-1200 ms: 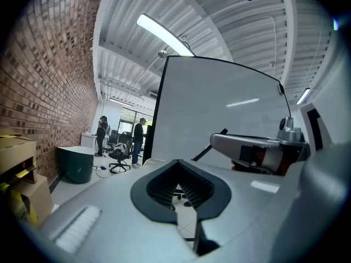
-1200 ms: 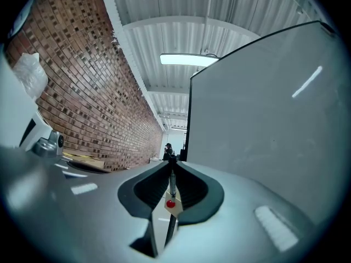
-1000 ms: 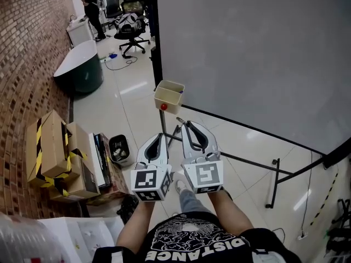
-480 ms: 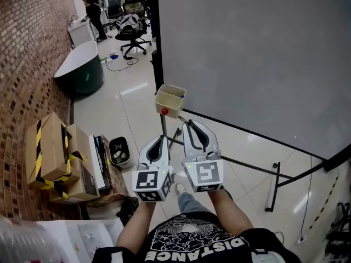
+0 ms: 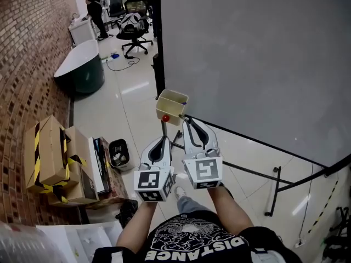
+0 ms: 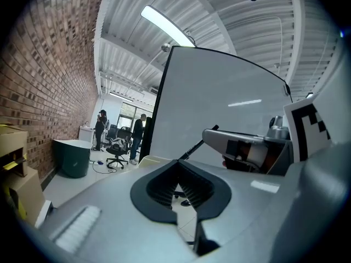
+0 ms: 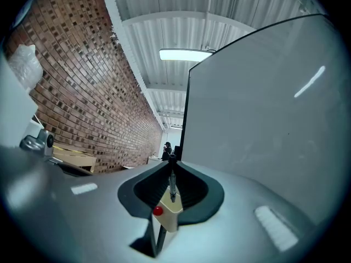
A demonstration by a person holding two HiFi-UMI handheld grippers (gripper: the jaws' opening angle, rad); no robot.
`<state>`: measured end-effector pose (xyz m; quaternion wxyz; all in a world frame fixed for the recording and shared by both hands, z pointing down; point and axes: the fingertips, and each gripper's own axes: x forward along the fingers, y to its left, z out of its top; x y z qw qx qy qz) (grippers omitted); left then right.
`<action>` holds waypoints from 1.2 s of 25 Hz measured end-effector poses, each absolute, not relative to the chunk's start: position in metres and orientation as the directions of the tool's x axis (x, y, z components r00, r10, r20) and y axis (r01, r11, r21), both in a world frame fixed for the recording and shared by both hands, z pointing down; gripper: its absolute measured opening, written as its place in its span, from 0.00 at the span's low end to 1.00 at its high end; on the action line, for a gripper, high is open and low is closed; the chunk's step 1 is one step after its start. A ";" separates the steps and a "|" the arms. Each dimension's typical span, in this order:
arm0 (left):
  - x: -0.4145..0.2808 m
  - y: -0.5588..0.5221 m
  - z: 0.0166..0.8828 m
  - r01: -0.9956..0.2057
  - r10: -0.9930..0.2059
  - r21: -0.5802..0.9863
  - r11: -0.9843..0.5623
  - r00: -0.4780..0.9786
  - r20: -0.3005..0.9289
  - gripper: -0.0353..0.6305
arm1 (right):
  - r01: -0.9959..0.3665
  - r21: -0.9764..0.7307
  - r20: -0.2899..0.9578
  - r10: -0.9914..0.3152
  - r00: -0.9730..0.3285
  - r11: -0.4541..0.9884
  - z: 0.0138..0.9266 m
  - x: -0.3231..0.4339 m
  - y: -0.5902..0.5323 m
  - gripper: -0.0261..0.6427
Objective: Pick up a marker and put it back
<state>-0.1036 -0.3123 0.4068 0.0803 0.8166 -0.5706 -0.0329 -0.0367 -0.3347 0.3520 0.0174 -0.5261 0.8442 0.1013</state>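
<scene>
One marker [image 7: 172, 185] pinched by right gripper [image 5: 186, 122] | left gripper [image 5: 164, 138] pressed together | beige box [image 5: 176, 111] ahead | whiteboard [image 5: 263, 53] beside

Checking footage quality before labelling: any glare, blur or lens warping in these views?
Head view: sharp, evenly lit; light streaks reflect off the glossy floor. Left gripper view: strong fisheye bends the whiteboard edge, corners dark, ceiling light blown out. Right gripper view: same warping, a glare streak on the whiteboard.
</scene>
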 end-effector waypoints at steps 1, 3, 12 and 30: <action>-0.104 -0.316 0.407 -0.926 -0.937 0.171 -0.338 0.348 0.036 0.06 | -0.891 0.153 -0.132 -0.885 -0.447 0.427 0.353 -0.037 -0.340 0.09; -0.104 -0.323 0.407 -0.923 -0.936 0.175 -0.341 0.352 0.031 0.06 | -0.890 0.154 -0.125 -0.885 -0.448 0.429 0.355 -0.039 -0.349 0.09; -0.112 -0.344 0.412 -0.925 -0.937 0.184 -0.332 0.345 0.045 0.06 | -0.883 0.153 -0.060 -0.888 -0.456 0.444 0.379 -0.047 -0.384 0.09; -0.131 -0.360 0.420 -0.935 -0.946 0.186 -0.302 0.318 0.066 0.06 | -0.879 0.164 0.067 -0.894 -0.443 0.448 0.443 -0.059 -0.425 0.09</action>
